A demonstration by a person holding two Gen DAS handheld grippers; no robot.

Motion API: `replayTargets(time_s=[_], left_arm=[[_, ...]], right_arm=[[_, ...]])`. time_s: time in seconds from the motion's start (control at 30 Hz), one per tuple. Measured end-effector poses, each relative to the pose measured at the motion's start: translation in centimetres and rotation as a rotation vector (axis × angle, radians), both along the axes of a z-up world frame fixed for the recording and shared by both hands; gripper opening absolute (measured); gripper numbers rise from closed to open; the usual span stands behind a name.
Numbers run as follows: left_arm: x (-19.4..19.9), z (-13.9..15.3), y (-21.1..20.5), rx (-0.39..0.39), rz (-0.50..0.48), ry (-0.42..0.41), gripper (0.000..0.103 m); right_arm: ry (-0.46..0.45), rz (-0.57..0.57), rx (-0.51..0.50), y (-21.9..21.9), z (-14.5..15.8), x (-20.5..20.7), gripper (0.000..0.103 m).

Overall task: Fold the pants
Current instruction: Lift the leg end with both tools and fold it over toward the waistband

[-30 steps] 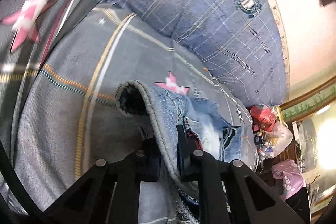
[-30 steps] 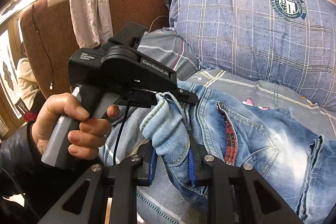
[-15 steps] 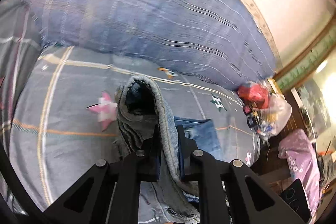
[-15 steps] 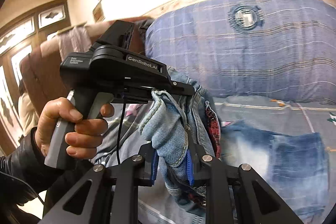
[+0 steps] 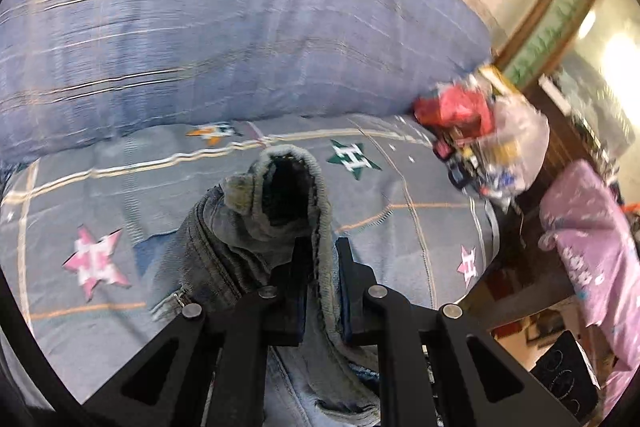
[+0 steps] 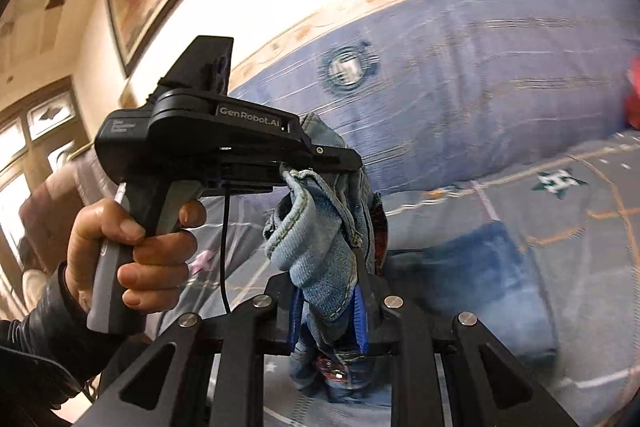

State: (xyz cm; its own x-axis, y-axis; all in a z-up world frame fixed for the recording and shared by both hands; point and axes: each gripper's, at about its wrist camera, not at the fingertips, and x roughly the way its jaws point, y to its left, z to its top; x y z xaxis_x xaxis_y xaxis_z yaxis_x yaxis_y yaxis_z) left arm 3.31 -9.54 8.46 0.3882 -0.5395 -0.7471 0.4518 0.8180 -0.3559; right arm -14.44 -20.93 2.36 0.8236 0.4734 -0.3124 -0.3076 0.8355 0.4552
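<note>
Left wrist view: faded blue jeans [image 5: 280, 219] bunch, waistband upward.

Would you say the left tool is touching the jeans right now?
Touching. The left wrist view shows the left tool with both pads pressed on a denim edge of the jeans.

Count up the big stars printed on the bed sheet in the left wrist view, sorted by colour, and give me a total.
pink stars: 2
green star: 1
orange star: 1
total: 4 on the visible part of the sheet; the denim may hide more.
</note>
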Motion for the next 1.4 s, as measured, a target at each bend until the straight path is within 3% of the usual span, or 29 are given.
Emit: replayTargets(time_s=[0.2,0.37,0.47,0.53,0.67,0.8,0.9,0.93,1.0,1.07,1.17,1.27,1.33,1.4], left_arm=[[1.6,-3.4,-6.6,0.104,-0.068,0.049,0.013],[3.5,-7.8,-10.0,0.205,-0.087,0.124,0.014],[4.2,-10.6,-11.5,0.243,-0.092,0.166,0.022],[4.2,-12.1,-12.6,0.262,-0.111,0.174,0.036],[3.5,-12.3,-14.1,0.288,-0.149,0.137,0.046],[3.2,-9.8,-12.0,0.179,-0.170,0.151,0.047],[2.1,-6.9,-8.1,0.108,-0.167,0.103,0.047],[1.6,-6.2,-6.3,0.098,-0.155,0.083,0.047],[0.6,-5.4,-2.5,0.082,-0.121,0.054,0.047],[-0.3,-5.3,1.0,0.087,-0.087,0.031,0.047],[-2.0,-6.7,4.8,0.138,-0.046,0.002,0.047],[-3.7,-9.0,6.0,0.144,-0.067,0.039,0.047],[-4.5,-10.5,6.2,0.131,-0.074,0.069,0.047],[-4.9,-11.6,6.0,0.111,-0.077,0.097,0.047]], right_arm=[[0.095,-0.095,0.071,-4.4,-2.2,0.3,0.022],[0.267,-0.147,0.204,-8.1,-5.6,2.4,0.022],[0.373,-0.195,0.254,-9.5,-7.9,3.2,0.022],[0.446,-0.226,0.267,-10.2,-9.5,3.6,0.023],[0.540,-0.301,0.253,-11.2,-11.3,3.9,0.024],[0.531,-0.305,0.240,-11.2,-11.2,3.7,0.026],[0.530,-0.306,0.261,-11.3,-11.0,3.3,0.030],[0.526,-0.319,0.256,-11.4,-10.9,3.1,0.037],[0.494,-0.381,0.210,-11.8,-9.7,2.0,0.082],[0.435,-0.448,0.176,-12.6,-8.2,0.5,0.083],[0.353,-0.455,0.114,-12.9,-5.8,0.3,0.083],[0.311,-0.320,0.093,-12.0,-4.2,2.0,0.083],[0.328,-0.224,0.078,-11.1,-4.3,3.5,0.080],[0.385,-0.181,-0.005,-9.8,-5.1,5.6,0.076]])
